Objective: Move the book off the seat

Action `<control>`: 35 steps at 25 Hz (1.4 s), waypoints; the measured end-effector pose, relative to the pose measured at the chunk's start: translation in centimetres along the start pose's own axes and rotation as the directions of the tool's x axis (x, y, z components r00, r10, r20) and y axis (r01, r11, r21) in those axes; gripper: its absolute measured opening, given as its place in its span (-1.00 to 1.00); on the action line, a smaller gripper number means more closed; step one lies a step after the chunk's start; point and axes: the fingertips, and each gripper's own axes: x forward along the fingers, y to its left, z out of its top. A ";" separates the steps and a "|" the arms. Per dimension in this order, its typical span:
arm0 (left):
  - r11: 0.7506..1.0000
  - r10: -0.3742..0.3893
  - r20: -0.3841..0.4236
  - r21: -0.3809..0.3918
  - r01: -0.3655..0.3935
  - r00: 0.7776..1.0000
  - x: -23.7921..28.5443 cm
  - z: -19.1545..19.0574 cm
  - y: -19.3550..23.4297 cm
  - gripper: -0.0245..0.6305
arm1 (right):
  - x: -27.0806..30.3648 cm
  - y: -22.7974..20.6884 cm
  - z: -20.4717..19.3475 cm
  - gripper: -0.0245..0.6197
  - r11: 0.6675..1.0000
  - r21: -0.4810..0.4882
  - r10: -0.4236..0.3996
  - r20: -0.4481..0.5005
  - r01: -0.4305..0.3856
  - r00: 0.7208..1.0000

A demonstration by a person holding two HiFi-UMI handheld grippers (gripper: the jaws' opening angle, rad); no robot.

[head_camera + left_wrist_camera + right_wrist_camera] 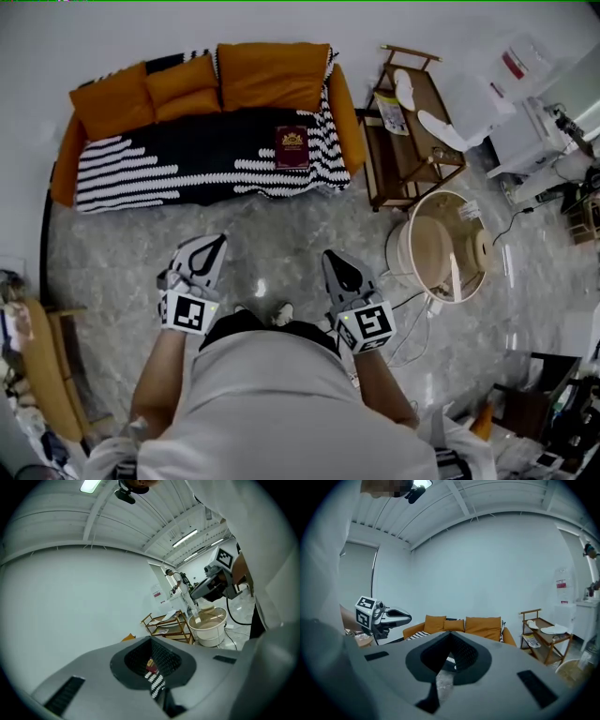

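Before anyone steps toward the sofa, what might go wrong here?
1. The book lies flat on the striped throw; the jaws may pinch fabric along with it.
2. Both the left gripper and the right gripper are shut; arriving unopened would shove the book.
3. Cables trail on the floor near the tub: a trip hazard.

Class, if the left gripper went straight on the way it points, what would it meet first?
Likely the striped throw on the sofa, by the book: the left gripper view frames both dead ahead. Depth unclear.
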 end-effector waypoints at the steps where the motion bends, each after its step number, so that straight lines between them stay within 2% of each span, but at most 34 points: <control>1: 1.000 -0.005 0.000 -0.007 0.005 1.000 0.4 0.2 -0.3 -0.88 | -0.2 -0.5 -0.2 -0.86 1.000 0.008 0.001 0.004 -0.001 1.000; 10: 0.999 -0.022 0.025 -0.024 0.023 0.999 5.8 1.9 -0.4 -0.88 | -0.4 -3.9 -1.2 -0.86 0.999 0.040 0.024 0.006 -0.024 1.000; 16: 0.991 -0.038 0.043 -0.129 0.043 0.998 10.2 0.4 0.5 -0.88 | 1.6 -7.1 -2.1 -0.86 0.998 0.064 -0.008 -0.040 0.010 0.999; 20: 0.979 -0.065 0.026 -0.190 0.069 0.998 14.3 -2.2 2.3 -0.88 | 5.7 -9.4 -1.1 -0.86 0.997 0.070 -0.024 -0.063 0.028 0.998; 25: 0.969 -0.066 0.038 -0.235 0.073 0.997 20.3 -4.8 7.4 -0.88 | 13.7 -11.6 1.4 -0.86 1.000 0.031 0.004 -0.098 -0.001 0.995; 31: 0.938 -0.109 0.059 -0.324 0.123 0.992 26.4 -7.9 13.3 -0.88 | 22.4 -14.4 5.1 -0.86 1.000 -0.002 -0.022 -0.134 0.022 0.991; 35: 0.917 -0.150 0.080 -0.363 0.169 0.985 30.2 -9.8 15.6 -0.88 | 26.3 -15.2 5.9 -0.86 0.999 0.005 -0.045 -0.156 0.046 0.987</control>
